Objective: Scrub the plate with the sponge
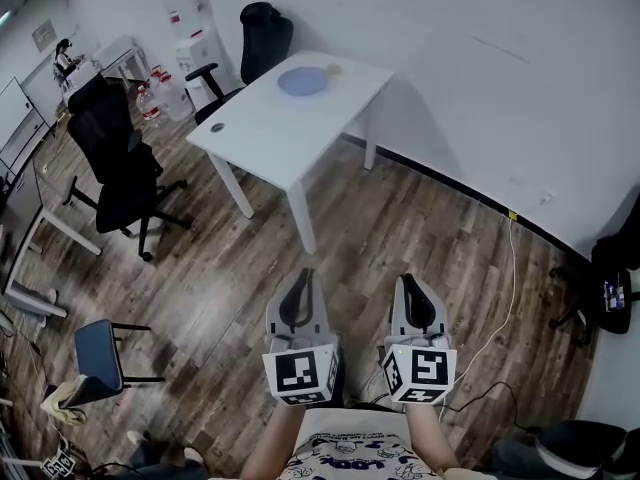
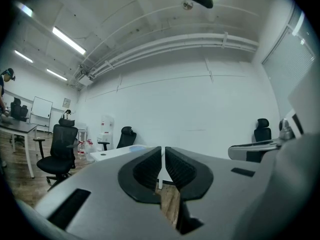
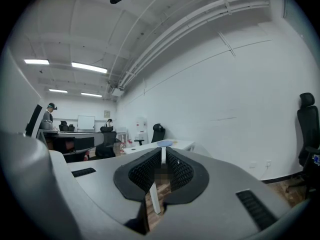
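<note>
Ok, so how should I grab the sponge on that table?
Probably from above, across its sides: the sponge lies low on the table, right beside the plate. Its exact shape is too small to make out.

Office: desk, swivel chairs, whiteboard.

White walls, wood-plank floor, white table, black office chairs, ceiling strip lights

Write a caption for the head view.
Standing on the wood floor, the person holds the left gripper and right gripper shut and empty, away from the white table with the blue plate.
</note>
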### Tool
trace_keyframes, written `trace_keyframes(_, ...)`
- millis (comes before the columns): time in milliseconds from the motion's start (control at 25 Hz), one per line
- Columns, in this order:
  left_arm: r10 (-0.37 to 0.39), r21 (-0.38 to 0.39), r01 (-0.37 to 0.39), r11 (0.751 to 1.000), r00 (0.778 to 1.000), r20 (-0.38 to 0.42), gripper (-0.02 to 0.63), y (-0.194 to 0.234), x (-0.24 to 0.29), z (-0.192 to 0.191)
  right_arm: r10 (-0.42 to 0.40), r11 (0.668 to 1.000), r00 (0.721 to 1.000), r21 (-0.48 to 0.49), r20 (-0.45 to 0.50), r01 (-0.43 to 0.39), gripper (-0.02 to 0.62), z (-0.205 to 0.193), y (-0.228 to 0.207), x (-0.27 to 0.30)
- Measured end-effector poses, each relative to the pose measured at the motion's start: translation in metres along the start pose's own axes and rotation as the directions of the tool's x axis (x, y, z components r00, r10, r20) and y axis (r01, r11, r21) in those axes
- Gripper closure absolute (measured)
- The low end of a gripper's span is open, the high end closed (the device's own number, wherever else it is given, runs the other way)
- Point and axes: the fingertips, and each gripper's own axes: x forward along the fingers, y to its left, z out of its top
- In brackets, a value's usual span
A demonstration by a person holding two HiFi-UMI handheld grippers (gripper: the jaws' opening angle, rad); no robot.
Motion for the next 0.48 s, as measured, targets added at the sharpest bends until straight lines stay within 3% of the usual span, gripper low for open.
trace_keyframes(480,-0.04,-0.008,0.04,0.999,0.999,0.01,0.577,0.053,0.128,0.023,-0.036,0.999,0.999,-0.006,0.01,0.036,0.558,0.028,0.0,0.13)
